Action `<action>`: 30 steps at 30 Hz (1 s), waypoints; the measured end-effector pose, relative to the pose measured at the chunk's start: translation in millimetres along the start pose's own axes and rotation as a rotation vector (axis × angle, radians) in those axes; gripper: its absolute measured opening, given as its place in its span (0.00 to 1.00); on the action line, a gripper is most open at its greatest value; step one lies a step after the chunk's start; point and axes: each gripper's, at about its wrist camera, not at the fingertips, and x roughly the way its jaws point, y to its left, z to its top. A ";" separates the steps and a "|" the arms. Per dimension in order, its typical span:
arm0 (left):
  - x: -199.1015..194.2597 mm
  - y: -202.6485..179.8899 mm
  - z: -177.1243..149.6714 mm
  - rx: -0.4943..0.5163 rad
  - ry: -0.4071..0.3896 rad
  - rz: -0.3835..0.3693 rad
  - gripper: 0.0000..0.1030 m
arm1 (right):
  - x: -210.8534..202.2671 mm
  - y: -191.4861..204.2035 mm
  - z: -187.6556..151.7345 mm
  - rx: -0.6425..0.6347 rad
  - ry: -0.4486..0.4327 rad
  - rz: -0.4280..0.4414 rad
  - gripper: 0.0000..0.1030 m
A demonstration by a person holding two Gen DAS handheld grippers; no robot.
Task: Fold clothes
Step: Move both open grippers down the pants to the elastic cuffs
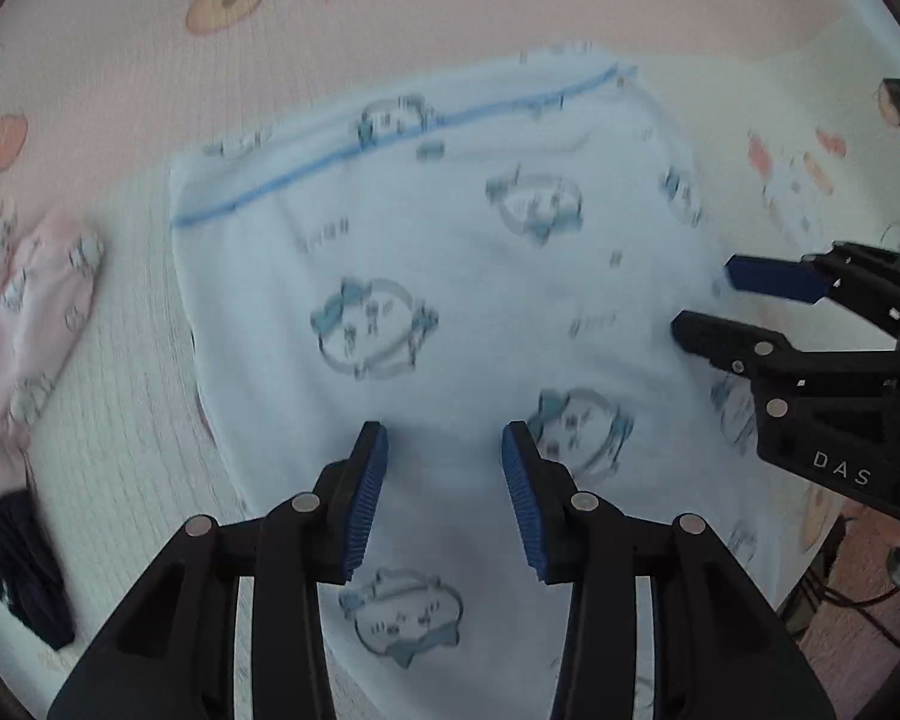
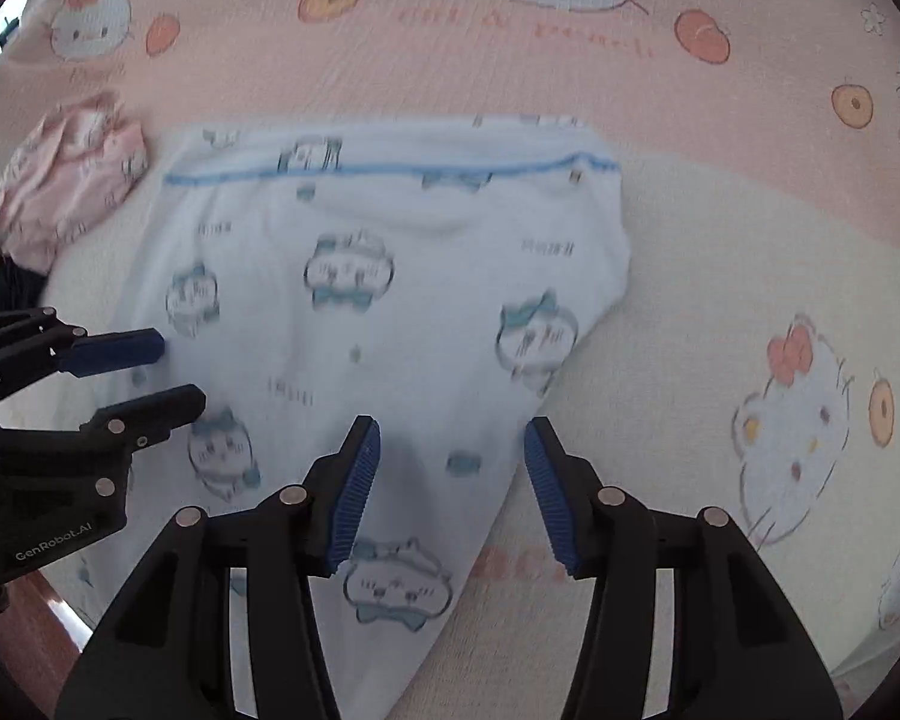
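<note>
Nearest us, our left gripper (image 1: pixel 444 492) hangs over the pale blue garment (image 1: pixel 450 276), fingers (image 1: pixel 366 498) spread apart, nothing between them, cloth only below. Our right gripper (image 2: pixel 450 489) likewise, fingers (image 2: pixel 354 492) wide and empty, straddling the garment's lower right edge, likely lining up for a pinch there. The garment lies flat on the bed (image 2: pixel 720 276), blue-trimmed hem away from us, spread out so we judge a fold comes next. Farther left, a crumpled pink garment (image 2: pixel 72 180) and a dark cloth (image 1: pixel 18 564) sit aside, probably waiting their turn.
</note>
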 end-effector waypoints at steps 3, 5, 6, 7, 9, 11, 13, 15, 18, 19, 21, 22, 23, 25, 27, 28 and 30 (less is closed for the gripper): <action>-13.3 4.6 -45.2 0.124 0.082 0.064 0.53 | -3.9 7.7 -30.6 -0.064 0.019 -0.093 0.57; -23.8 17.2 -60.8 0.073 0.089 0.053 0.53 | -18.0 -9.8 -41.2 -0.050 0.032 -0.152 0.57; -29.3 22.3 -64.2 0.026 0.079 0.038 0.53 | -24.7 -17.5 -44.1 -0.034 0.037 -0.167 0.57; -36.1 22.3 -63.6 -0.018 0.041 -0.009 0.53 | -33.0 -21.2 -45.2 0.001 0.028 -0.125 0.57; -45.6 11.7 -58.0 -0.068 -0.060 -0.096 0.53 | -48.7 -21.4 -46.4 0.082 0.005 -0.009 0.57; -33.0 -2.4 -55.9 -0.074 -0.042 -0.061 0.53 | -53.7 -2.2 -47.9 0.100 0.008 0.097 0.57; -16.2 -14.0 -52.0 -0.059 0.037 0.017 0.53 | -44.7 17.2 -60.2 0.028 0.049 0.050 0.56; -21.3 -16.2 -64.5 -0.036 0.020 0.052 0.54 | -36.7 35.1 -72.3 -0.040 0.089 0.004 0.57; -37.3 -2.9 -88.0 -0.106 0.050 0.115 0.54 | -56.1 11.2 -85.6 -0.003 0.116 -0.033 0.58; -45.2 3.9 -95.7 -0.178 0.032 0.076 0.54 | -63.2 3.7 -89.8 0.030 0.118 -0.028 0.58; -56.4 12.9 -109.8 -0.309 -0.013 -0.034 0.54 | -77.3 -10.8 -97.8 0.096 0.118 -0.014 0.58; -58.5 14.1 -116.0 -0.356 -0.036 -0.097 0.54 | -85.8 -12.4 -98.8 0.126 0.101 0.026 0.58; -60.5 15.2 -122.2 -0.403 -0.059 -0.161 0.54 | -95.5 -9.5 -97.4 0.142 0.068 0.076 0.58; -41.9 0.6 -117.3 -0.355 0.015 -0.094 0.54 | -111.5 1.4 -92.5 0.134 0.011 0.135 0.58; -35.9 -9.7 -124.6 -0.295 0.047 -0.029 0.55 | -114.3 21.0 -95.9 0.060 0.009 0.119 0.58; -39.9 -6.7 -127.5 -0.318 0.046 -0.045 0.55 | -110.8 32.2 -102.2 0.011 0.030 0.090 0.57; -49.7 5.2 -132.8 -0.407 0.023 -0.116 0.55 | -95.6 40.7 -121.4 -0.043 0.117 -0.034 0.56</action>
